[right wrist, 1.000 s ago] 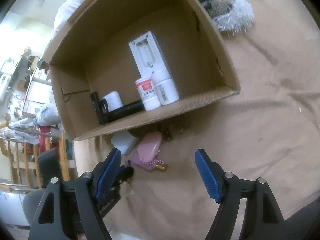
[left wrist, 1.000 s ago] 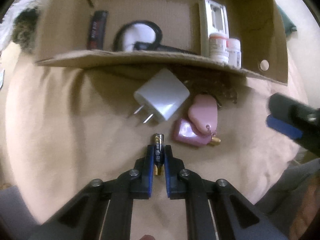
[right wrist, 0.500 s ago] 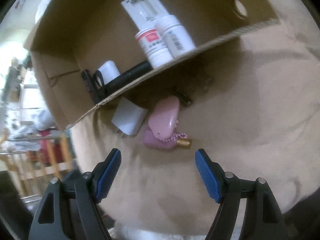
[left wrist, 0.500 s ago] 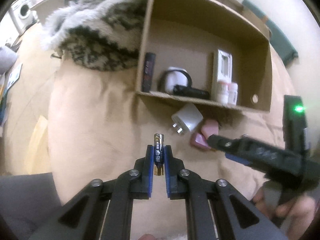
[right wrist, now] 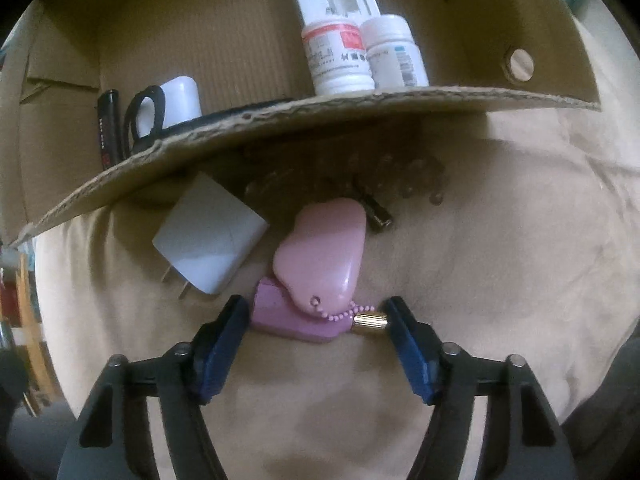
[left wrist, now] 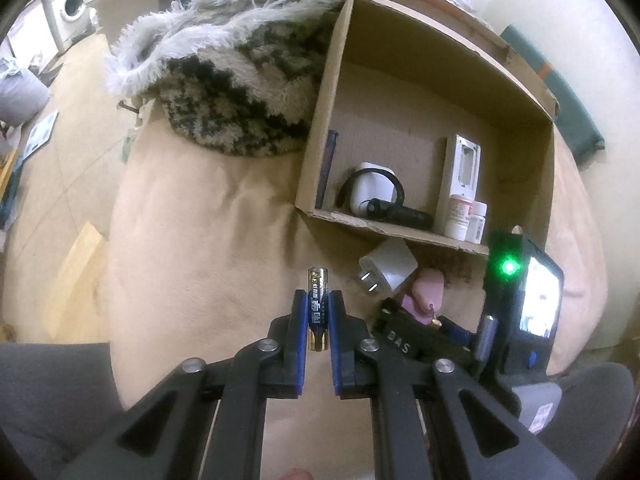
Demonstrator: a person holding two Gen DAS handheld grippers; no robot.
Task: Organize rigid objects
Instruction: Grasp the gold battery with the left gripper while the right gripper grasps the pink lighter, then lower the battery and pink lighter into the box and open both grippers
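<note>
My left gripper (left wrist: 318, 300) is shut on a blue and gold battery (left wrist: 318, 304), held high above the beige cover. An open cardboard box (left wrist: 320, 128) lies ahead; it holds a black pen, a white item with a black loop, a black torch, two white pill bottles (right wrist: 360, 56) and a white case. My right gripper (right wrist: 316, 316) is open, its jaws either side of a pink keychain charm (right wrist: 324, 256) on a purple block (right wrist: 288, 316). A white plug adapter (right wrist: 208, 240) lies just left of it, also in the left wrist view (left wrist: 390, 270).
A fluffy grey and black patterned rug (left wrist: 232, 80) lies left of the box. A dark hair clip (right wrist: 376, 216) pokes out from under the box edge (right wrist: 320, 116). The right gripper's body with a green light (left wrist: 510, 268) shows at the right. Floor and a washing machine (left wrist: 74, 4) are far left.
My left gripper has risen and drawn back with the battery. My right gripper has moved down and forward until its open jaws flank the pink charm.
</note>
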